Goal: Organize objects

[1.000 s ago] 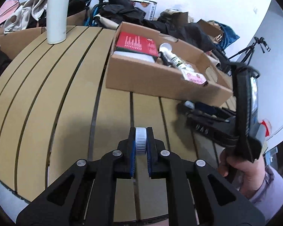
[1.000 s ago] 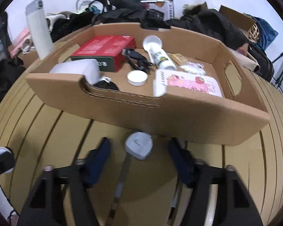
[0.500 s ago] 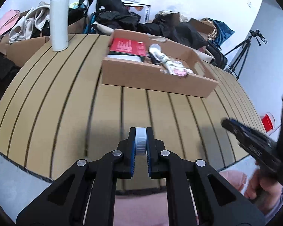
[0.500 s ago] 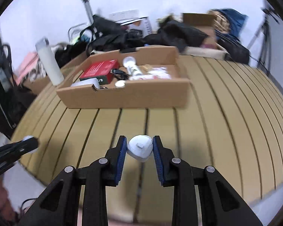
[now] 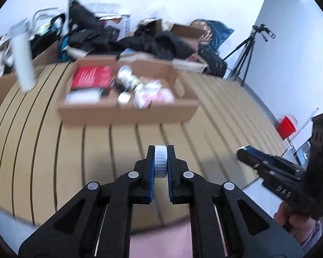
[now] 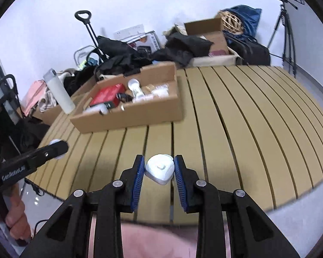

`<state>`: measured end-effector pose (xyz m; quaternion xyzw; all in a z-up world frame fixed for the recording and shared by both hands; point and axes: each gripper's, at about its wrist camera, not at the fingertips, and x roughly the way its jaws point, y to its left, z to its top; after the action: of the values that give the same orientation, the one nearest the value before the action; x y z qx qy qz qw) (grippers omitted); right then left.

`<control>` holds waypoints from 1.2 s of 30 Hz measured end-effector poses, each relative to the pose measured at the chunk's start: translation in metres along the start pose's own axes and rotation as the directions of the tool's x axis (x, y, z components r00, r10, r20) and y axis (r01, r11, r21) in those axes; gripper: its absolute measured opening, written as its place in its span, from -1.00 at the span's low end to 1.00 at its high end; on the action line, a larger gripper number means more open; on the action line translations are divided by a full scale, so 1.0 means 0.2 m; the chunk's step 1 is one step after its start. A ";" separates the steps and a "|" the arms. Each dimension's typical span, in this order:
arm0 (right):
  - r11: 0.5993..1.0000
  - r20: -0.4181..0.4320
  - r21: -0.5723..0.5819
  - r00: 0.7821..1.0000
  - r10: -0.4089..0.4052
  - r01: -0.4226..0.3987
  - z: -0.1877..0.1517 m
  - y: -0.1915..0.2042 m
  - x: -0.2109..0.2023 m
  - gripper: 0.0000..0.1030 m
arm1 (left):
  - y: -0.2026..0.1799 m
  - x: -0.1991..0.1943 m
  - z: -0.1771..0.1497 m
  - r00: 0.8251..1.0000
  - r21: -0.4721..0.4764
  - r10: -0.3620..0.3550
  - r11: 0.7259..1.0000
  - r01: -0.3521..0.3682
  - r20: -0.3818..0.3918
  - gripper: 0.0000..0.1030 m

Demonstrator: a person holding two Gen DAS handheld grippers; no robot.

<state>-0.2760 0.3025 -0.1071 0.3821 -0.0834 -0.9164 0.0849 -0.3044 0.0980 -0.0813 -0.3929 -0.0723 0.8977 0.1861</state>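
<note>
My left gripper (image 5: pixel 161 161) is shut on a small white ribbed cap (image 5: pixel 161 161), held edge-on above the near part of the slatted wooden table (image 5: pixel 53 150). My right gripper (image 6: pixel 159 168) is shut on a white rounded plug-like charger (image 6: pixel 160 168), also above the table's near edge. The left gripper shows at the left of the right wrist view (image 6: pixel 56 148); the right gripper shows at the right of the left wrist view (image 5: pixel 247 153). A shallow cardboard box (image 5: pixel 129 112) (image 6: pixel 129 116) stands further back, holding a red box (image 5: pixel 92 77), a white bottle (image 5: pixel 129 79), a pink packet and other small items.
A tall white flask (image 5: pixel 22 64) (image 6: pixel 58 90) stands left of the box. Bags, dark clothes and cartons pile up behind the table. A tripod (image 5: pixel 247 51) stands by the wall at the right, and a red cup (image 5: pixel 287 125) sits beyond the table's right edge.
Both grippers have pulled back and risen from the box toward the table's near edge. The right gripper closed on the white charger and lifted it. The left gripper kept hold of the cap.
</note>
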 end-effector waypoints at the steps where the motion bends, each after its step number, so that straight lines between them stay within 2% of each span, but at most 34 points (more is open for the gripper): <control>1: 1.000 0.015 -0.014 1.000 0.007 -0.007 0.08 0.00 0.03 -0.40 | -0.01 0.04 0.07 1.000 0.010 -0.006 1.000 0.006 0.003 -0.88; 6: 0.997 0.049 -0.038 0.996 0.068 -0.066 0.45 -0.03 0.24 -0.40 | 0.02 0.42 0.51 0.997 0.013 -0.046 0.999 0.046 -0.066 -0.88; 9: 0.993 0.015 -0.029 0.993 0.114 -0.114 0.69 -0.06 0.47 -0.39 | 0.10 0.73 0.70 0.990 -0.032 -0.047 0.999 0.043 -0.135 -0.88; 11: 0.986 -0.043 0.013 0.985 0.165 -0.164 0.84 -0.10 0.68 -0.39 | 0.14 0.89 0.77 0.985 -0.051 -0.018 0.999 0.010 -0.171 -0.88; 13: 0.990 -0.084 0.020 0.987 0.138 -0.137 0.95 -0.11 0.87 -0.38 | 0.19 1.04 0.79 0.981 -0.068 -0.006 0.998 -0.007 -0.196 -0.85; 15: 0.992 -0.112 0.009 0.986 0.125 -0.125 1.02 -0.11 1.04 -0.37 | 0.24 1.14 0.79 0.978 -0.113 -0.031 0.994 0.008 -0.206 -0.51; 16: 0.995 -0.131 -0.001 0.987 0.096 -0.097 1.04 -0.11 1.11 -0.26 | 0.25 1.16 0.79 0.977 -0.132 -0.064 0.991 0.038 -0.204 -0.10; 17: 0.997 -0.155 -0.011 0.986 0.068 -0.070 1.06 -0.10 1.17 -0.15 | 0.26 1.18 0.78 0.975 -0.131 -0.081 0.990 0.054 -0.207 0.10; 19: 0.998 -0.164 -0.003 0.984 0.068 -0.070 1.08 -0.10 1.23 0.39 | 0.27 1.17 0.77 0.976 -0.128 -0.091 0.990 0.067 -0.199 0.13; 20: 0.997 -0.149 -0.004 0.986 0.070 -0.071 1.08 -0.10 1.23 0.44 | 0.28 1.15 0.77 0.975 -0.125 -0.104 0.989 0.080 -0.195 0.22; 21: 0.997 -0.135 -0.007 0.988 0.076 -0.078 1.08 -0.10 1.21 0.46 | 0.28 1.12 0.78 0.975 -0.119 -0.113 0.989 0.091 -0.190 0.27; 25: 0.997 -0.099 -0.033 0.993 0.063 -0.066 1.10 -0.09 1.08 0.46 | 0.32 0.98 0.83 0.985 -0.071 -0.036 0.997 0.025 -0.166 0.39; 28: 0.998 -0.116 -0.060 0.993 0.026 -0.033 1.13 -0.07 1.00 0.46 | 0.36 0.83 0.85 0.980 -0.052 0.052 0.997 -0.064 -0.192 0.78; 30: 0.996 -0.146 -0.091 0.989 -0.017 0.004 1.14 -0.04 0.92 0.46 | 0.39 0.71 0.85 0.973 -0.025 0.089 0.995 -0.097 -0.212 0.80; 32: 0.994 -0.200 -0.110 0.979 -0.045 0.023 1.12 -0.02 0.86 0.47 | 0.41 0.59 0.85 0.969 0.009 0.142 0.990 -0.143 -0.200 0.97; 34: 0.994 -0.262 -0.107 0.965 -0.030 0.002 1.09 0.01 0.79 0.47 | 0.43 0.45 0.84 0.966 0.049 0.201 0.980 -0.195 -0.165 1.00; 36: 0.993 -0.279 -0.117 0.960 -0.021 -0.012 1.07 0.05 0.73 0.47 | 0.44 0.34 0.84 0.953 0.067 0.261 0.965 -0.254 -0.152 1.00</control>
<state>-0.5283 0.2804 -0.0564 0.5022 -0.0157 -0.8568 0.1159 -0.4935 0.0454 -0.0372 -0.4651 0.0156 0.8814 0.0817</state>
